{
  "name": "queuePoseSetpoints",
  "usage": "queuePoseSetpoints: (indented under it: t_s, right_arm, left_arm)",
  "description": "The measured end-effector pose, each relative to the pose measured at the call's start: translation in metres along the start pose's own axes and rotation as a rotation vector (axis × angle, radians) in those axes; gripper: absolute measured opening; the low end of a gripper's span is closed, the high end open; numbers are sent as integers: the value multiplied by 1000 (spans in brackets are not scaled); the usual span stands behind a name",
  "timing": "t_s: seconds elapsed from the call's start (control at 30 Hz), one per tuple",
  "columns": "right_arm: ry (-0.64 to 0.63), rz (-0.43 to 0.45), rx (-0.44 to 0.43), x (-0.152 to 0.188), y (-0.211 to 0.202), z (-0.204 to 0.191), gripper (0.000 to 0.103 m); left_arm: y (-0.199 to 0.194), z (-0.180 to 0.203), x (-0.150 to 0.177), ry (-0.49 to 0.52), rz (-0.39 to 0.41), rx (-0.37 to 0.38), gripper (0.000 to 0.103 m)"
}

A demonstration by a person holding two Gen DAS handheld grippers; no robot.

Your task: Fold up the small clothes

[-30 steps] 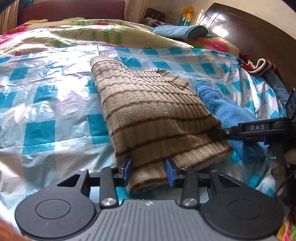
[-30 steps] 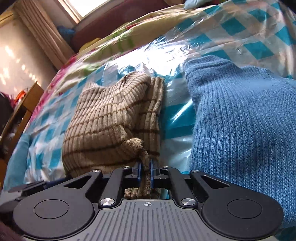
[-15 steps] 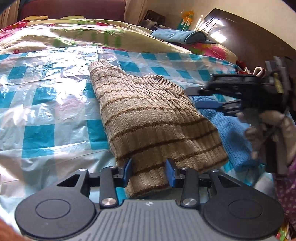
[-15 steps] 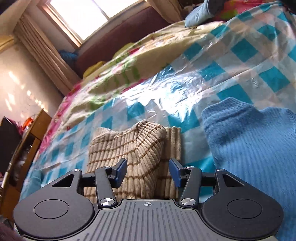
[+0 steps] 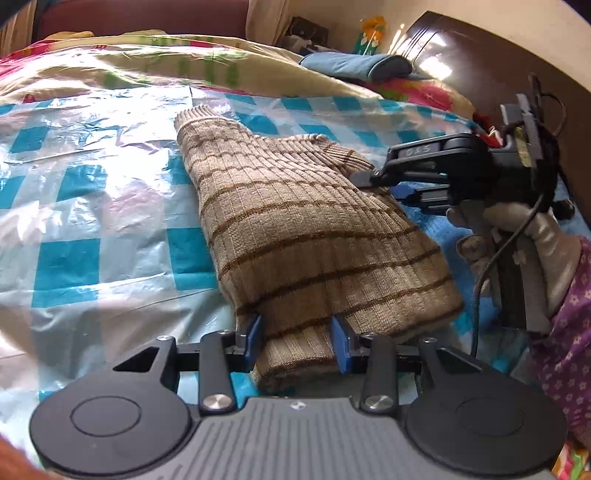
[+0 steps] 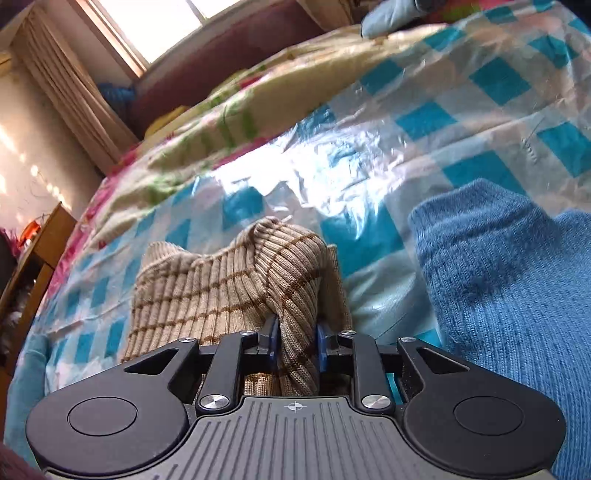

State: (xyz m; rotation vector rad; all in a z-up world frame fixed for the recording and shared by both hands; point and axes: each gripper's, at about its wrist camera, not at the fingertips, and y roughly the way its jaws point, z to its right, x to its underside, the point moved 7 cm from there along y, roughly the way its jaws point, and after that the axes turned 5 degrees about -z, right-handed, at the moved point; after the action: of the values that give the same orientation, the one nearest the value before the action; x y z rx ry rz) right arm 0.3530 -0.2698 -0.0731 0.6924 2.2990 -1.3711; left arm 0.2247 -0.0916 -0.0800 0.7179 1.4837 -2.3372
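Right now the right gripper (image 6: 294, 349) pinches a raised ridge of the tan striped sweater (image 5: 314, 236), likely to carry that side over for the next fold. Across from it the left gripper (image 5: 297, 343) straddles the hem with its blue pads spread, apparently not clamping, perhaps steadying that edge. Both work on the checkered plastic sheet (image 5: 92, 206) covering the bed, where a blue knit garment (image 6: 517, 295) waits just beside the sweater

Daylight from a bright, overexposed window (image 6: 162, 26) throws white glare across the crinkled blue-checked plastic sheet (image 6: 332, 162); fisheye distortion curves both frames' edges.
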Motion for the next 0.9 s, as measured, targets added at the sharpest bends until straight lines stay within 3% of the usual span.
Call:
queuePoseSetpoints:
  t_s: [0.1, 0.13, 0.4, 0.6, 0.73, 0.9]
  right_arm:
    - [28, 54, -22, -3, -17, 7, 54]
    - [29, 54, -25, -2, -19, 9, 58]
    - [-37, -51, -33, 24, 4, 6, 68]
    - [59, -78, -93, 27, 11, 13, 66]
    - [122, -99, -139, 34, 15, 13, 50]
    - [166, -128, -210, 50, 15, 2, 43]
  left_arm:
    - [-12, -4, -4, -23, 24, 20, 43]
    - [-15, -7, -6, -34, 36, 22, 43]
    - [11, -30, -12, -190, 13, 27, 49]
    - [25, -29, -16, -185, -2, 52, 51]
    - [22, -31, -13, -183, -12, 78, 45]
    - [6, -30, -5, -147, -28, 78, 41]
